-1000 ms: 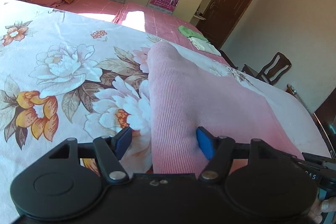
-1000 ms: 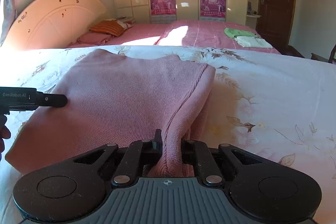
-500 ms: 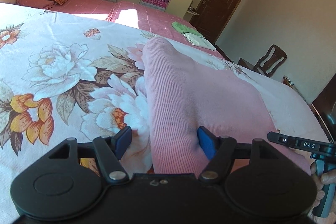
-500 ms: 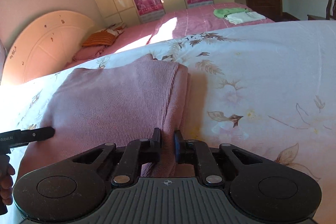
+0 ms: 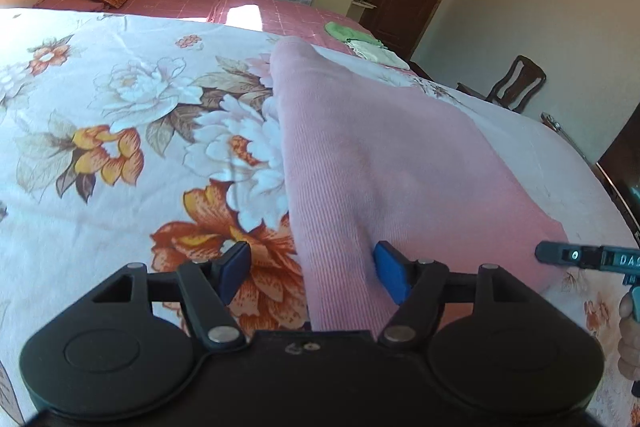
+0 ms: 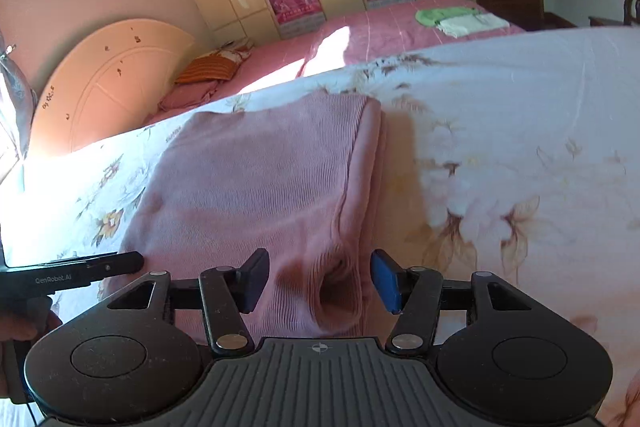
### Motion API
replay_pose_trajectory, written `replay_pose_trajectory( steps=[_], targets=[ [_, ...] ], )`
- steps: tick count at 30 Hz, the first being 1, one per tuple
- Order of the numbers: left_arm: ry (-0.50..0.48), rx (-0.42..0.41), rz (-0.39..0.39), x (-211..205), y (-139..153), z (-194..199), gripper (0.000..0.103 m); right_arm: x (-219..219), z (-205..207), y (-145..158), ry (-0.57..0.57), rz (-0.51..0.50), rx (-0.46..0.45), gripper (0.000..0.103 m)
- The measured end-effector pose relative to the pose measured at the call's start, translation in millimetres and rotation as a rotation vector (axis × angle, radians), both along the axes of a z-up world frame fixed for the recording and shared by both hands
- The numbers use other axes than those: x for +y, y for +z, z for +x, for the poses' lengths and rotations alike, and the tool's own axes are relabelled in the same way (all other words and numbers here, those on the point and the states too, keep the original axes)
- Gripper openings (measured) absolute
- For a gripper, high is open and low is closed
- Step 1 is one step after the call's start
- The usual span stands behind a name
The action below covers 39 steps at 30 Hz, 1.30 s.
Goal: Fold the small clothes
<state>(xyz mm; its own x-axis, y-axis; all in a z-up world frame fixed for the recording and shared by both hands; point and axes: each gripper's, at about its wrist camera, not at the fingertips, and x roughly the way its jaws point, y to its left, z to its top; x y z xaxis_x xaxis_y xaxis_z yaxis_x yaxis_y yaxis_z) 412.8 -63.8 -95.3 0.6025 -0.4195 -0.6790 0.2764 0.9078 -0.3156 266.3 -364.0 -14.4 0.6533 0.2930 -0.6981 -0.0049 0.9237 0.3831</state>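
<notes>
Where floral sheet [image 5: 120, 187] spreads, folded towels [image 6: 460, 19] beyond.

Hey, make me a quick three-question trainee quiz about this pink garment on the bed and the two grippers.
1. True or false: the right gripper is clamped shut on the pink garment.
2. Which lies on the far pink bed? A) folded green and white cloths B) a blue towel C) a black bag
3. Fill in: the garment lies on a ____-print sheet.

Key: 1. False; its jaws are opening, with the garment's edge between them. 2. A, the cloths. 3. Floral.
</notes>
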Motion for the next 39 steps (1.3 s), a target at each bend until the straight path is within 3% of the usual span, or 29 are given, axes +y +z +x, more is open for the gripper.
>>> replay_pose_trajectory(
  steps=[2, 8, 11, 12, 14, 17, 18, 20, 21, 22, 26, 29, 31, 34, 37, 38, 39],
  targets=[
    [0.002, -0.02, 0.033, 0.2, -1.0, -5.9, 0.069, 0.0, -1.7, -12.4, 0.015, 0.05, 0.045, 0.016],
    [-0.044, -0.046, 0.119, 0.3, -0.4, -13.0, 0.071, -15.6, -14.6, -24.0, -0.016, 0.118, 0.044, 0.013],
    [-0.023, -0.055, 0.114, 0.5, 16.7, -17.3, 0.062, -18.7, -11.3, -12.2, -0.009, 0.103, 0.05, 0.014],
    [-0.024, -0.101, 0.116, -1.2, 27.9, -23.8, 0.061, -18.8, -16.8, 2.3, -0.025, 0.058, -0.001, 0.016],
    [-0.048, -0.174, 0.106, -8.8, 47.8, -34.0, 0.064, -15.7, -27.5, 26.2, -0.011, 0.005, -0.128, 0.031],
    [-0.117, -0.166, 0.036, -32.2, 53.5, -35.2, 0.064, 3.2, -26.1, 40.7, 0.067, -0.079, -0.225, 0.033],
    [-0.142, -0.167, 0.058, -43.5, 49.7, -35.4, 0.064, 11.5, -22.7, 39.0, 0.095, -0.116, -0.232, 0.033],
    [-0.171, -0.097, 0.16, -66.1, 26.3, -29.8, 0.064, 28.5, -10.3, 19.2, 0.133, -0.242, -0.153, 0.033],
    [-0.174, -0.071, 0.176, -69.2, 15.6, -28.5, 0.064, 34.3, -4.2, 4.5, 0.143, -0.311, -0.085, 0.033],
    [-0.169, -0.103, 0.163, -69.0, 10.0, -33.8, 0.065, 37.1, -3.0, -10.7, 0.155, -0.364, -0.06, 0.038],
    [-0.151, -0.118, 0.153, -65.3, 22.0, -41.4, 0.063, 19.9, -7.2, -7.0, 0.129, -0.273, -0.057, 0.04],
    [-0.129, -0.202, 0.133, -62.9, 43.3, -23.8, 0.064, 18.9, -7.2, 14.3, 0.108, -0.302, -0.193, 0.04],
    [-0.123, -0.229, 0.15, -70.6, 53.8, 4.6, 0.064, 22.2, 15.5, 24.3, 0.083, -0.325, -0.239, 0.04],
    [-0.12, -0.24, 0.178, -85.2, 55.5, 45.5, 0.065, 23.7, 62.6, 28.9, 0.051, -0.291, -0.23, 0.04],
    [-0.148, -0.134, 0.256, -98.3, 27.2, 77.2, 0.066, 26.8, 102.1, 10.2, 0.074, -0.28, -0.148, 0.04],
    [-0.161, -0.146, 0.294, -101.8, 17.6, 76.8, 0.068, 28.9, 113.7, -4.9, 0.096, -0.309, -0.062, 0.04],
    [-0.172, -0.187, 0.321, -104.2, 13.2, 71.4, 0.069, 28.9, 114.7, -14.9, 0.089, -0.322, -0.076, 0.041]
  ],
)
